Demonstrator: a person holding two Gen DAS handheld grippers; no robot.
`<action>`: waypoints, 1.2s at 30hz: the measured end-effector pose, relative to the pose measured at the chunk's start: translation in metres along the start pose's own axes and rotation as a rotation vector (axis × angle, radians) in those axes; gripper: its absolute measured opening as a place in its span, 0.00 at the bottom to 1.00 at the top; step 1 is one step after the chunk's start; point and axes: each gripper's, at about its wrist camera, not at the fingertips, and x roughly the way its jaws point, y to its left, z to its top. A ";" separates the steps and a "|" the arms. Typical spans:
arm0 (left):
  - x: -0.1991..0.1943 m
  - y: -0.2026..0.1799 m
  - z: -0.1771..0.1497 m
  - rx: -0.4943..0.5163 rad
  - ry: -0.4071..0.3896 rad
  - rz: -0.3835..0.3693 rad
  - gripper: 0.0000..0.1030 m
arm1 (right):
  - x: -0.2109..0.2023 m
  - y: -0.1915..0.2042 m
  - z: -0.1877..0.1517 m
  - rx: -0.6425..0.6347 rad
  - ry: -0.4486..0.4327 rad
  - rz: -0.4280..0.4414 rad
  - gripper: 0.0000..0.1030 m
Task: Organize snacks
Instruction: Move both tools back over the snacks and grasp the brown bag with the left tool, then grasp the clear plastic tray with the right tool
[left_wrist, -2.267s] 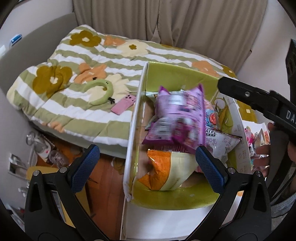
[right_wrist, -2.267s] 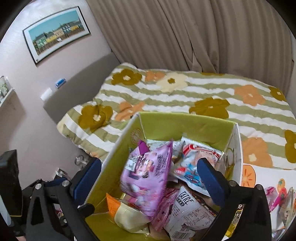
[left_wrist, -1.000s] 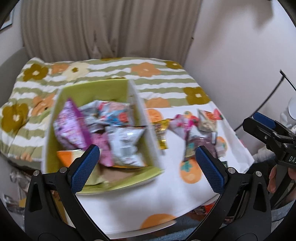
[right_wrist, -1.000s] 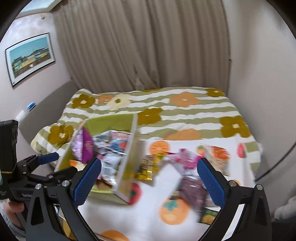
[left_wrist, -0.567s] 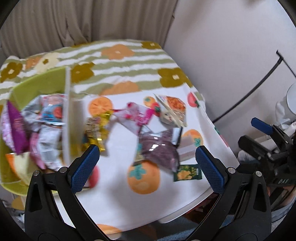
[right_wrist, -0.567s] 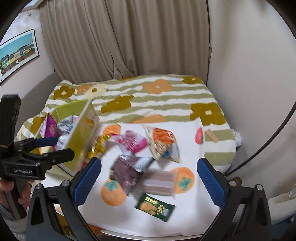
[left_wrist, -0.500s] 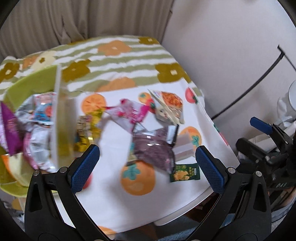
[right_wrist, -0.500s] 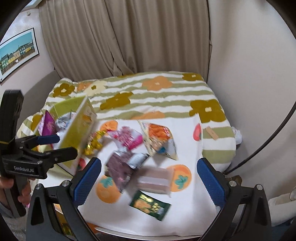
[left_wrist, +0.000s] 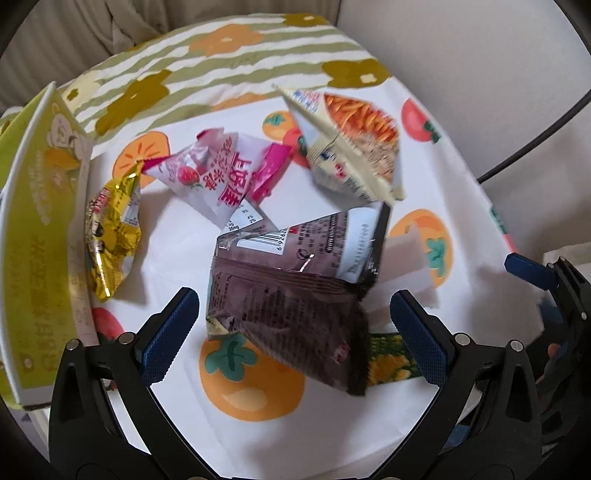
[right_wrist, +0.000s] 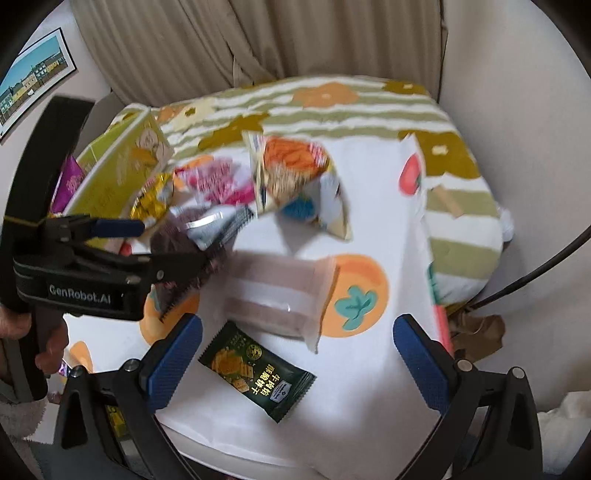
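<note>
Loose snacks lie on a white cloth with orange fruit prints. My left gripper hangs open over a dark purple bag, its pads either side of the bag's near end without touching. Around it lie a gold packet, a pink strawberry packet, a cream noodle-snack bag and a clear wafer pack. My right gripper is open just above a dark green cracker packet. The green snack box stands at the left with bags inside.
A bed with a striped floral quilt lies behind the table, with curtains beyond it. A black cable runs along the right wall. A hand holds the left gripper's handle at the table's near left edge.
Both views swung right, away from the green box and onto the loose snacks. The left gripper dropped close to the purple bag and the right came down over the green packet. Both stayed open.
</note>
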 end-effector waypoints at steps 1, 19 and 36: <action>0.005 0.001 0.000 0.001 0.002 0.015 1.00 | 0.004 0.000 -0.001 -0.002 0.004 0.003 1.00; 0.021 0.036 -0.002 -0.026 0.034 -0.014 0.76 | 0.058 0.027 -0.002 -0.026 0.100 -0.041 1.00; -0.004 0.059 -0.010 -0.044 0.010 -0.057 0.75 | 0.092 0.042 0.018 0.072 0.090 -0.138 1.00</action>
